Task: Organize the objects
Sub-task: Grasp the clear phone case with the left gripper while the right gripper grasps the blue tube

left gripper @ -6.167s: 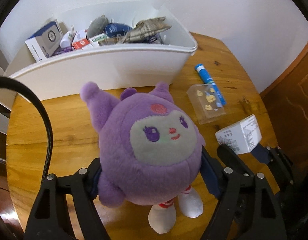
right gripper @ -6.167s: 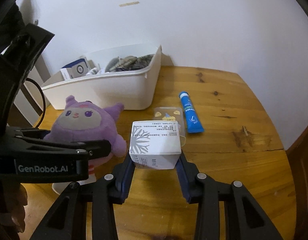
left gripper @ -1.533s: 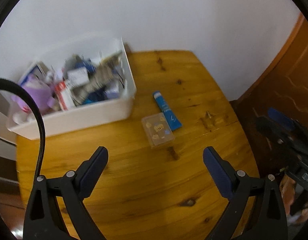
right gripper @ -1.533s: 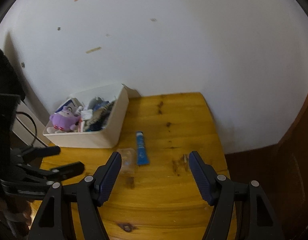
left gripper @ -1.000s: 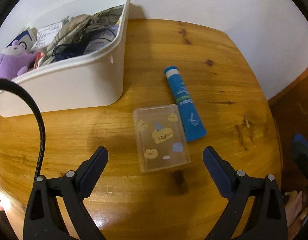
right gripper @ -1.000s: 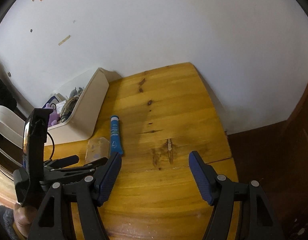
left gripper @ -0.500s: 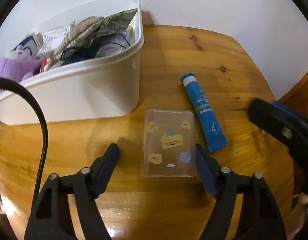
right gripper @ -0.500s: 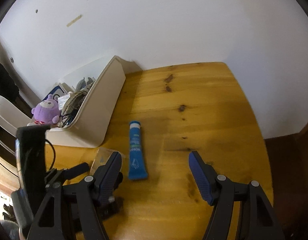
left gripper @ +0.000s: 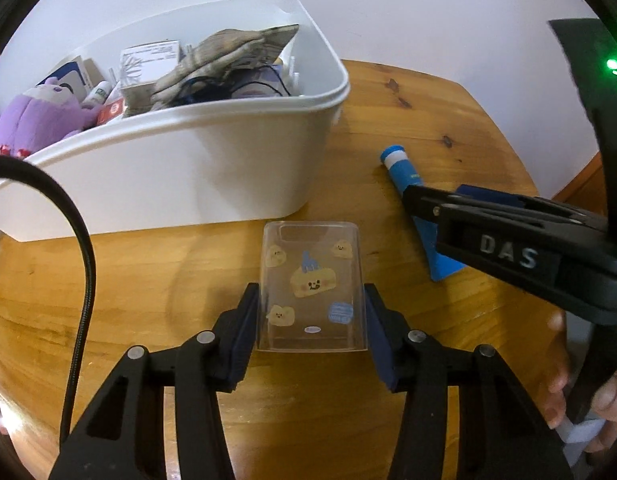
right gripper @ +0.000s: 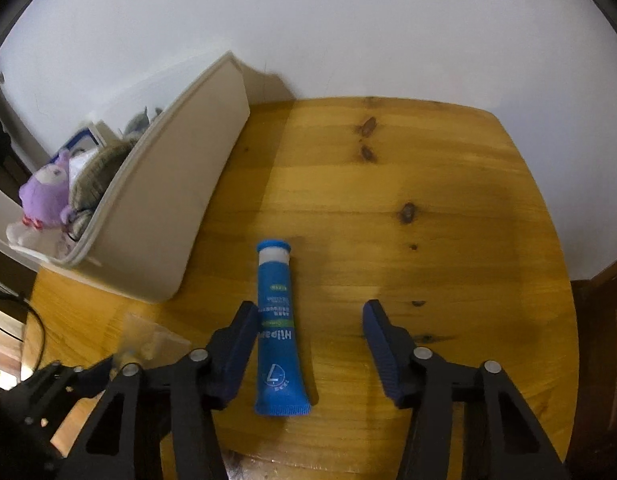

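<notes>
Left wrist view shows the left gripper [left gripper: 311, 320] with its fingers closing around a clear phone case [left gripper: 310, 285] that lies flat on the wooden table [left gripper: 148, 272]; both pads seem to touch its long sides. The white bin [left gripper: 196, 168] stands just behind the case, full of things, with a purple plush toy [left gripper: 36, 120] at its left end. In the right wrist view, the right gripper [right gripper: 310, 340] is also closing, and the blue tube [right gripper: 278, 332] lies between its fingers, close to the left one, while the right finger is still apart from it.
</notes>
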A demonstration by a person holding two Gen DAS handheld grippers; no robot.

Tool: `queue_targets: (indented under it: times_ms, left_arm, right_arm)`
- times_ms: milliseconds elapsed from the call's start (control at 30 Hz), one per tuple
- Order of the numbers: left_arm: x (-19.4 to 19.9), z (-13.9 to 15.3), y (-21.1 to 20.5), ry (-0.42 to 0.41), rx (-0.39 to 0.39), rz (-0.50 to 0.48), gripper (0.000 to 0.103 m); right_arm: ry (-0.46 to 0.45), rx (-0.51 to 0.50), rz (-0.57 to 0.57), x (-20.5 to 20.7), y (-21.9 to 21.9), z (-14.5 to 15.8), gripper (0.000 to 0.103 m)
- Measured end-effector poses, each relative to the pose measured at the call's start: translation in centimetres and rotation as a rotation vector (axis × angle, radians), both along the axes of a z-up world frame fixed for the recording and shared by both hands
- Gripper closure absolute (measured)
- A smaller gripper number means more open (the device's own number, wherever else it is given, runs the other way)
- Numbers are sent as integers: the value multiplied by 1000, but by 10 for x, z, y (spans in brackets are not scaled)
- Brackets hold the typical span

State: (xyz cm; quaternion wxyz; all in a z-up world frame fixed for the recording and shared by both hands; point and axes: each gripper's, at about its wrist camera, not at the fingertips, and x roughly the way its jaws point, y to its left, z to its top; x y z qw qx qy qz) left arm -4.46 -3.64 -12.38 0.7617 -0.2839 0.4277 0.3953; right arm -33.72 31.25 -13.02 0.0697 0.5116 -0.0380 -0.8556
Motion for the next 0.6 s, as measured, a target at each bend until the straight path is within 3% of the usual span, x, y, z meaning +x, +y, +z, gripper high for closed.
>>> queue_targets:
  times_ms: [133,200,400,600]
  left_arm:
    - [-7,1,-4,-7,2,-4,50]
    - [-5,1,-3,-11,-1,-3,50]
    - [-12,1,-6,-20,-14,-4,50]
    - [-31,29,-19,-68,1,-18,50]
  right_arm:
    - [20,81,27,1,-15,-2,69]
    - [22,104,37,3,-20,-3,83]
    - [32,77,60,17,-27,5,83]
    - [63,38,74,44,-35,32,83]
